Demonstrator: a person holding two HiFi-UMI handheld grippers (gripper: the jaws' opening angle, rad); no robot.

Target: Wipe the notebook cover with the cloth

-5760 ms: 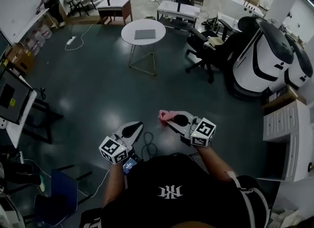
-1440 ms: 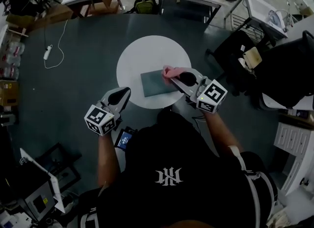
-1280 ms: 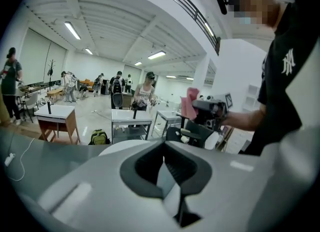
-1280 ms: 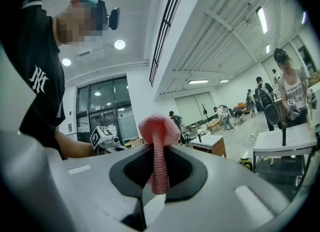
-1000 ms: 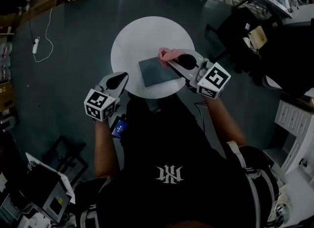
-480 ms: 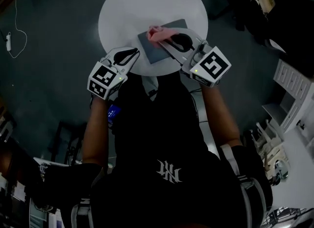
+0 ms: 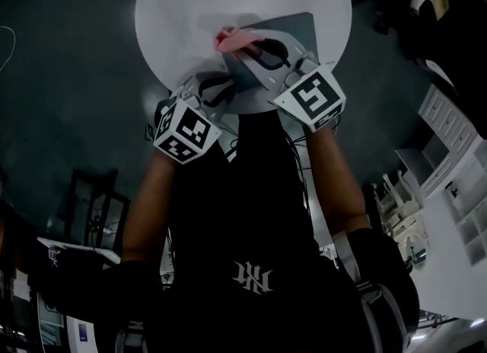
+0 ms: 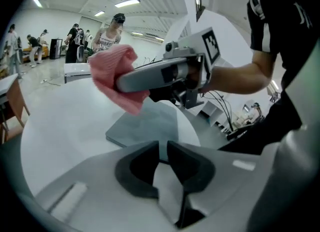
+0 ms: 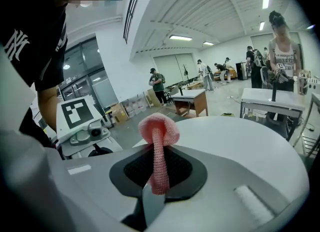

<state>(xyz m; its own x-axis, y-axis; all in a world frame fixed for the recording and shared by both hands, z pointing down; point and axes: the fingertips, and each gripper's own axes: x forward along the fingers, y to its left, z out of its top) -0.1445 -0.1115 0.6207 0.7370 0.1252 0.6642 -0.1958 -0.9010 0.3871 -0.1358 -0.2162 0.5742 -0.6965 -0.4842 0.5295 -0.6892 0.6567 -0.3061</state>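
Pinching cloth [image 7: 233, 37], right tool [image 7: 243, 44] over notebook [image 7: 295, 27] edge; left tool [image 7: 222, 85] pressed together, at table [image 7: 175, 5] rim.

The round tabletop [image 7: 175, 5] lies bare to the left of the notebook [image 7: 295, 26] and beyond it. The right gripper [image 7: 242, 46] and its bunched cloth [image 7: 230, 37] crowd the notebook's left edge, with the left gripper [image 7: 227, 81] just beside them at the near rim.
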